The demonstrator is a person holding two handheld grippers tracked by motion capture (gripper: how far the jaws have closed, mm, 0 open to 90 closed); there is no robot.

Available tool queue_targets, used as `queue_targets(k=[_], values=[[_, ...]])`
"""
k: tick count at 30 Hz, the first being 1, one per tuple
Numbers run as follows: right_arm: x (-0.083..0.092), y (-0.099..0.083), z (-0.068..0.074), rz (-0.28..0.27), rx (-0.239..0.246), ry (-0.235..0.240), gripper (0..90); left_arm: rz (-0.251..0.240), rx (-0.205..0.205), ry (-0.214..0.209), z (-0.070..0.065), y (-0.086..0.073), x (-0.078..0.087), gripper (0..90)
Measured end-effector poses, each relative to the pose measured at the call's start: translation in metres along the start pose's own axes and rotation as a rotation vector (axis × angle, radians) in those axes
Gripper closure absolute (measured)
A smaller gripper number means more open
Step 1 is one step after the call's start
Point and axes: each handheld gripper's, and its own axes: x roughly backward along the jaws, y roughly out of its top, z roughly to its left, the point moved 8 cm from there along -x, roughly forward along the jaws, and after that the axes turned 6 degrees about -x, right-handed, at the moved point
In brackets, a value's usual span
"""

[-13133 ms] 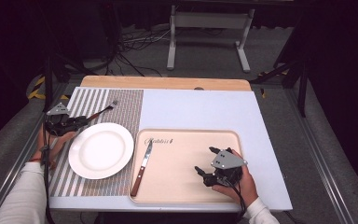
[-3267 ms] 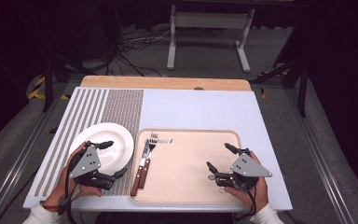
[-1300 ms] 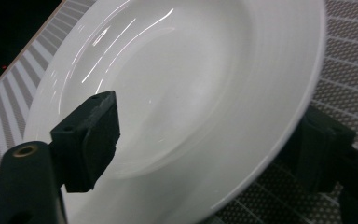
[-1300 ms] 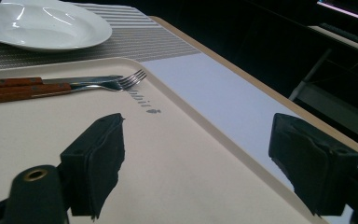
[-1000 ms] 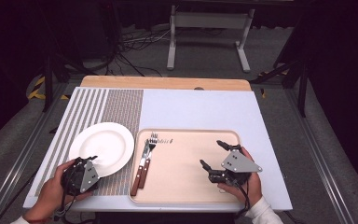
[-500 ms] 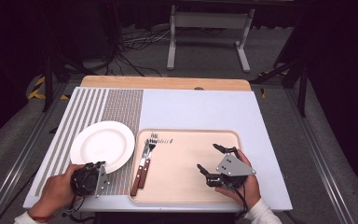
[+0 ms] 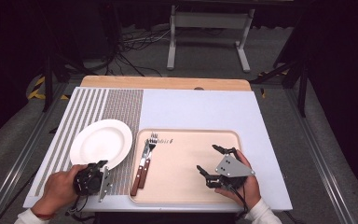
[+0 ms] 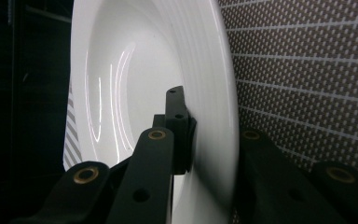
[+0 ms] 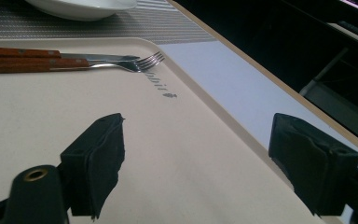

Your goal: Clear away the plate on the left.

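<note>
Left tool [image 8: 205, 140] astride plate [image 8: 135, 70] rim.

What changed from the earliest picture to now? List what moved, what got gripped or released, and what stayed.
The wooden-handled fork went from the striped placemat onto the beige tray, beside the wooden-handled knife. The left gripper came down to the table's near edge, and its jaws now straddle the round white plate's rim. The right gripper stays open over the tray. Plate, knife and tray kept their places.
</note>
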Motion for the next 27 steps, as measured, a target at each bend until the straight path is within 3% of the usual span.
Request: queue_targets(k=[3, 6, 14, 18, 27], values=[[0.000, 0.000, 0.000, -0.002, 0.000, 0.001, 19.3, 0.000, 0.002, 0.005, 0.000, 0.000, 0.001, 82.8], [0.000, 0.000, 0.000, 0.001, 0.001, 0.000, 19.3, -0.009, 0.039, 0.016, 0.002, 0.000, 0.002, 82.5], [0.003, 0.000, -0.003, -0.006, 0.002, -0.010, 19.8, -0.012, 0.043, 0.021, 0.008, -0.001, 0.001, 82.7], [0.004, 0.000, -0.006, -0.013, -0.002, -0.022, 19.8, -0.002, 0.050, 0.046, 0.013, 0.000, 0.002, 82.7], [0.007, 0.001, -0.010, -0.025, -0.009, -0.045, 19.5, -0.047, 0.102, 0.105, 0.030, 0.008, 0.009, 82.8]])
